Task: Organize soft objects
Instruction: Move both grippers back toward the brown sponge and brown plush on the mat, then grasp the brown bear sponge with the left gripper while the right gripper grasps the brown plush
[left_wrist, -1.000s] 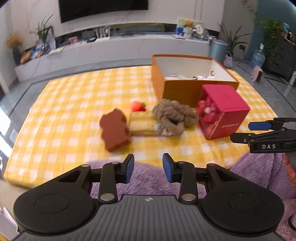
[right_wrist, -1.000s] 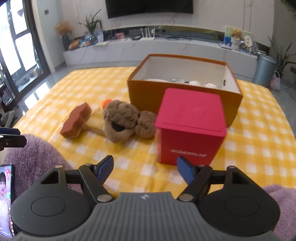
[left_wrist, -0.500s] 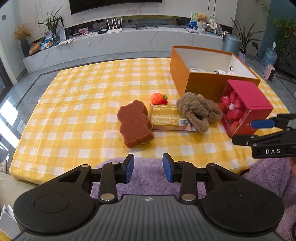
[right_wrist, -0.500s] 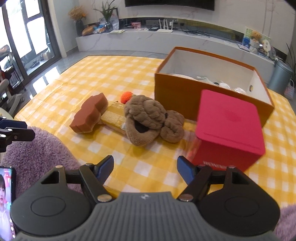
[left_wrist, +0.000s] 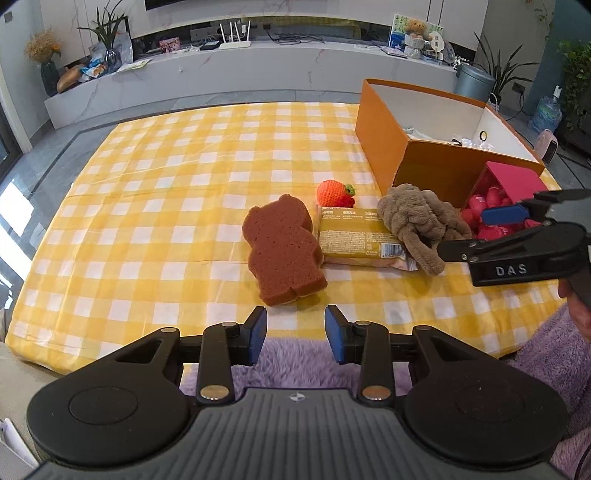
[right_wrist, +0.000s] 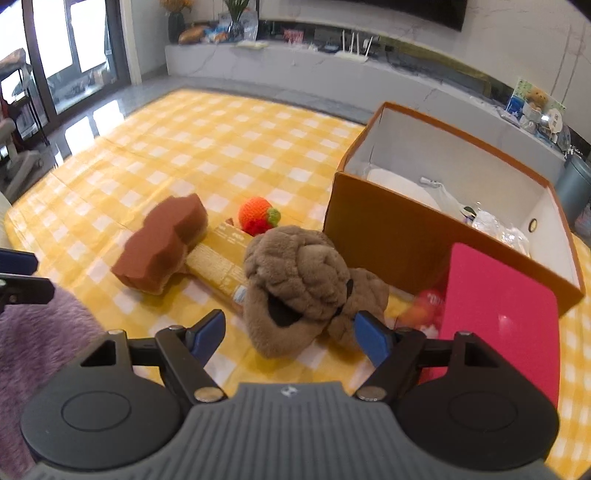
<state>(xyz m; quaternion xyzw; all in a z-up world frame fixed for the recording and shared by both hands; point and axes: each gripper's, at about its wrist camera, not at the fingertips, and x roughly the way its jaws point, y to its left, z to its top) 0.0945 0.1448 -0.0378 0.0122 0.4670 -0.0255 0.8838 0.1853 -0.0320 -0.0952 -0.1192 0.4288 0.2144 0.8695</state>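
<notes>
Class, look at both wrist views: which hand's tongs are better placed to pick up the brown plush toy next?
Right. The right tongs are opening with the brown plush toy just ahead, nothing between them yet. The left tongs face the bear-shaped sponge instead.

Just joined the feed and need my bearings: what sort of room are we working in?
Most likely a home living room: a long low media console with a router under a wall screen, potted plants, and a yellow checked cloth spread on the floor.
</notes>
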